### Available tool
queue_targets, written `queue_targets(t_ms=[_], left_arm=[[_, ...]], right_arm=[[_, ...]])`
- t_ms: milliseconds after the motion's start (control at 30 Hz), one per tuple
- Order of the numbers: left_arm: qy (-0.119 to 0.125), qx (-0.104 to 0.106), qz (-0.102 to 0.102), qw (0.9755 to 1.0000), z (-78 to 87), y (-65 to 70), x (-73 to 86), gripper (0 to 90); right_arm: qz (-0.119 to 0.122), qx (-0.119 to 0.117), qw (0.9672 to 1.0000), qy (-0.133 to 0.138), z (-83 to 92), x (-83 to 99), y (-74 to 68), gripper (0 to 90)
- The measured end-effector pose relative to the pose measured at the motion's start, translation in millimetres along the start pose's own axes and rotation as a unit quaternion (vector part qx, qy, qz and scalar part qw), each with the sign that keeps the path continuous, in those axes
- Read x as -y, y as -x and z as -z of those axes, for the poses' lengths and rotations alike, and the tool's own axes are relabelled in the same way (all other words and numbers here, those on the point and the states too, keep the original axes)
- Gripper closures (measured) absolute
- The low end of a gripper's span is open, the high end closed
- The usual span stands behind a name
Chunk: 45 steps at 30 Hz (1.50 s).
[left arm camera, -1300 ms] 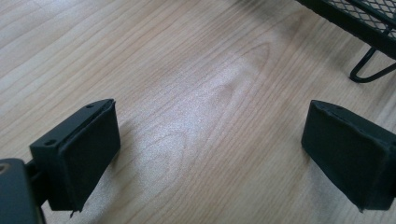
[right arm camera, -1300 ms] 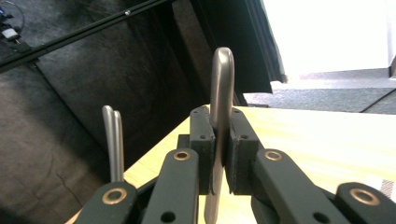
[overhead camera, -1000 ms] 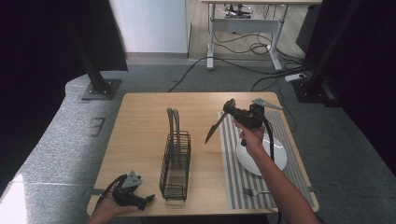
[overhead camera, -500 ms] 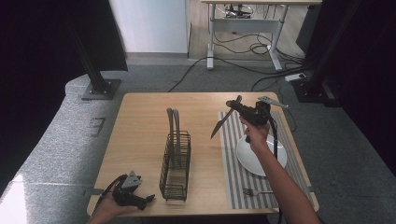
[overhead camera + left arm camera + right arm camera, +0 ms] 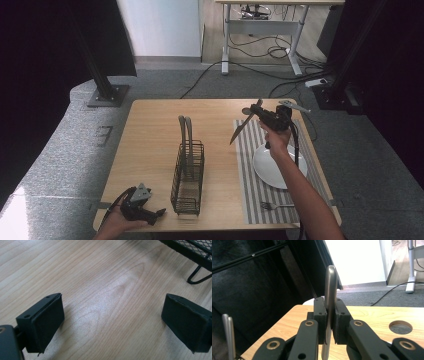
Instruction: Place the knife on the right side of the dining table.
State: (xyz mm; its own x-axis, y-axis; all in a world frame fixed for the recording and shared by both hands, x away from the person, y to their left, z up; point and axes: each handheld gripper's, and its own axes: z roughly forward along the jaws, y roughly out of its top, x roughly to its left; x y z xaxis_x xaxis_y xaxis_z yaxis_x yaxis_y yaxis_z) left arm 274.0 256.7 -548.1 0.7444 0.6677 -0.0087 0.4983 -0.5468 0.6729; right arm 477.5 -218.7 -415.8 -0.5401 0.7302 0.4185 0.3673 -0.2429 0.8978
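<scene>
Since the earlier frame the right gripper (image 5: pixel 260 114) carried the knife (image 5: pixel 243 127) toward 12 o'clock, clamped near its handle; thin, stiff, slippery steel. Left gripper (image 5: pixel 156 213) rests open.

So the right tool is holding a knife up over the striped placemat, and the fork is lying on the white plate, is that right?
Not quite. The right tool does hold the knife over the striped placemat, but the high view shows the fork on the placemat, just clear of the white plate.
</scene>
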Motion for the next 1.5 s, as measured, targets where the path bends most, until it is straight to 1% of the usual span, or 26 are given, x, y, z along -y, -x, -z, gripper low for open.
queue_targets(t_ms=[133,167,200,233,267,300,400,433,500,633,833,1000,1133,1200,1267,1367,1500], left_arm=[[0.000,0.000,0.000,1.0000,0.0,0.0,0.0,4.3],[0.000,0.000,0.000,1.0000,0.0,-0.1,0.0,4.3],[0.000,0.000,0.000,1.0000,0.0,-0.1,0.0,4.3],[0.000,0.000,0.000,1.0000,0.0,-0.1,0.0,4.3],[0.000,0.000,0.000,1.0000,0.0,-0.1,0.0,4.3],[0.000,0.000,0.000,1.0000,0.0,-0.1,0.0,4.3],[0.000,0.000,0.000,1.0000,-0.1,0.0,0.0,4.3],[0.000,0.000,0.000,1.0000,0.0,-0.1,0.0,4.3],[0.000,0.000,0.000,1.0000,0.0,-0.1,0.0,4.3],[0.000,0.000,0.000,1.0000,0.0,-0.1,0.0,4.3],[0.000,0.000,0.000,1.0000,0.0,-0.2,0.0,4.3],[0.000,0.000,0.000,1.0000,0.0,-0.2,0.0,4.3],[0.000,0.000,0.000,1.0000,0.0,-0.1,0.0,4.3],[0.000,0.000,0.000,1.0000,0.0,-0.2,0.0,4.3],[0.000,0.000,0.000,1.0000,0.0,-0.1,0.0,4.3],[0.000,0.001,0.000,1.0000,-0.1,-0.2,0.0,4.3],[0.001,0.001,0.000,1.0000,-0.1,-0.1,0.0,4.3]], right_arm=[[-0.001,0.007,1.0000,0.000,-1.4,-1.9,5.1,82.8],[-0.002,0.013,0.9999,0.003,-2.0,-2.9,9.1,82.8],[-0.002,0.013,0.9999,0.003,-2.0,-2.9,9.1,82.8],[-0.003,0.017,0.9998,0.005,-2.3,-3.4,13.7,82.8],[-0.003,0.017,0.9998,0.005,-2.3,-3.4,13.7,82.8],[-0.005,0.023,0.9997,0.005,-3.1,-3.2,18.9,82.8],[-0.006,0.037,0.9993,0.004,-4.9,-2.3,27.4,82.8],[-0.006,0.037,0.9993,0.004,-4.9,-2.3,27.4,82.8],[-0.007,0.048,0.9988,0.008,-7.0,-1.8,36.4,82.8],[-0.011,0.060,0.9982,0.003,-10.3,-1.2,45.5,82.8],[-0.011,0.067,0.9977,0.001,-13.8,-1.1,49.9,82.8],[-0.009,0.075,0.9971,0.007,-17.1,-2.6,52.6,82.8],[0.000,0.083,0.9966,0.007,-19.4,-3.5,53.8,82.8],[-0.001,0.084,0.9964,0.009,-20.1,-3.4,54.6,82.8],[-0.008,0.085,0.9963,0.010,-21.5,-2.4,57.9,82.8],[-0.011,0.088,0.9960,0.010,-22.4,-1.6,59.9,82.8],[-0.011,0.087,0.9962,0.007,-23.1,-0.8,59.0,82.8]])
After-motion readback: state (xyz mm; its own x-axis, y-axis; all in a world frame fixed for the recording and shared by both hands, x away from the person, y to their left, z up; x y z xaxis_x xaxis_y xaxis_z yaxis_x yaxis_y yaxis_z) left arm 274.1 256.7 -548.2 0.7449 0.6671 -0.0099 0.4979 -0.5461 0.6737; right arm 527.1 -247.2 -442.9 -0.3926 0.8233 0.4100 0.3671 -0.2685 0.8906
